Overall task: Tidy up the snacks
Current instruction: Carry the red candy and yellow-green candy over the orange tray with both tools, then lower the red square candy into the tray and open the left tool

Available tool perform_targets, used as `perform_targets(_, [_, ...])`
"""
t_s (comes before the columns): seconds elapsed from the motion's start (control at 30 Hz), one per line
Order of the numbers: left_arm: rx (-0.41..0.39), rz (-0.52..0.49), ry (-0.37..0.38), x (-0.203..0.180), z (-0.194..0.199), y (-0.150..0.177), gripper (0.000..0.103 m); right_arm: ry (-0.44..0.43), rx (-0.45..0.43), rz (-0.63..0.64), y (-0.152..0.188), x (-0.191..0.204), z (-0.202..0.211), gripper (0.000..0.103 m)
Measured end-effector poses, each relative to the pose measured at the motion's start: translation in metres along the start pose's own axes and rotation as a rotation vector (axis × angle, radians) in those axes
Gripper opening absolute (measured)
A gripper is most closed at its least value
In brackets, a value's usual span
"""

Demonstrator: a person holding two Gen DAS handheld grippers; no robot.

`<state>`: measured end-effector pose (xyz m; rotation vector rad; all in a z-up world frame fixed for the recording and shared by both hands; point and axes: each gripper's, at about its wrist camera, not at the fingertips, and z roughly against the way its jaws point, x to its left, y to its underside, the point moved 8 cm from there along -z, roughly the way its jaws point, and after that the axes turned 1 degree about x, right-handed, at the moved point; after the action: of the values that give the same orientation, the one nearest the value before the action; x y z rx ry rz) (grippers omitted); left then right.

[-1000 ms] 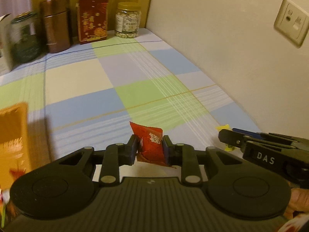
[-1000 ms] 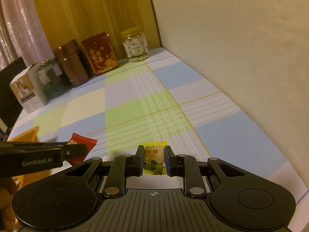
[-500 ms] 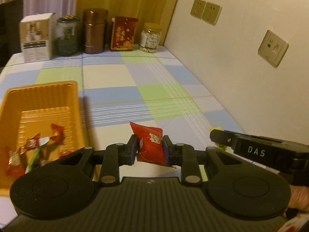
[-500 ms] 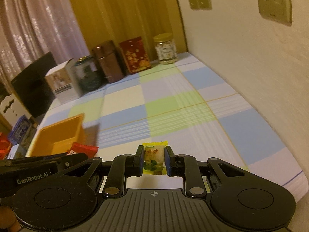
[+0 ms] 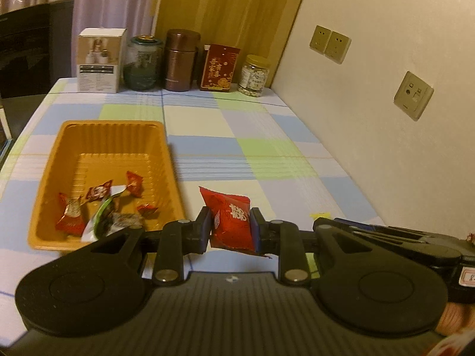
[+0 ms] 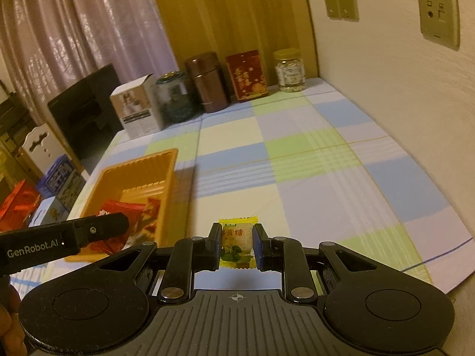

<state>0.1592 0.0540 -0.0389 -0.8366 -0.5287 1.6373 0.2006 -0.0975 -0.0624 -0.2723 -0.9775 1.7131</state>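
My left gripper (image 5: 231, 225) is shut on a red snack packet (image 5: 230, 218) and holds it above the table, just right of the orange tray (image 5: 101, 132). The tray holds several wrapped snacks (image 5: 98, 207). My right gripper (image 6: 237, 244) is shut on a yellow candy packet (image 6: 237, 241) above the checked tablecloth, to the right of the tray (image 6: 139, 166). The left gripper (image 6: 89, 231) shows at the left of the right wrist view, the right gripper (image 5: 386, 237) at the right of the left wrist view.
A white box (image 5: 99, 60), a dark jar (image 5: 142, 62), a brown canister (image 5: 181, 59), a red box (image 5: 219, 68) and a clear jar (image 5: 255, 75) line the table's far edge. A wall with sockets (image 5: 412, 95) runs along the right. A chair (image 5: 35, 47) stands at the far left.
Both grippers have risen and pulled back with their packets still held. The orange tray with its snacks has come into full view at the left.
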Motion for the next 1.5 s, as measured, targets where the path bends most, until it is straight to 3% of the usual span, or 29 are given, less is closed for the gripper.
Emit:
perform_targets(0.6, [-0.003, 0.061, -0.079, 0.05, 0.04, 0.029, 0.024, -0.076, 0.042, 0.081, 0.025, 0.058, -0.007, 0.022])
perform_targets(1.5, [-0.012, 0.125, -0.14, 0.106, 0.032, 0.014, 0.024, -0.13, 0.097, 0.155, 0.021, 0.105, -0.053, 0.022])
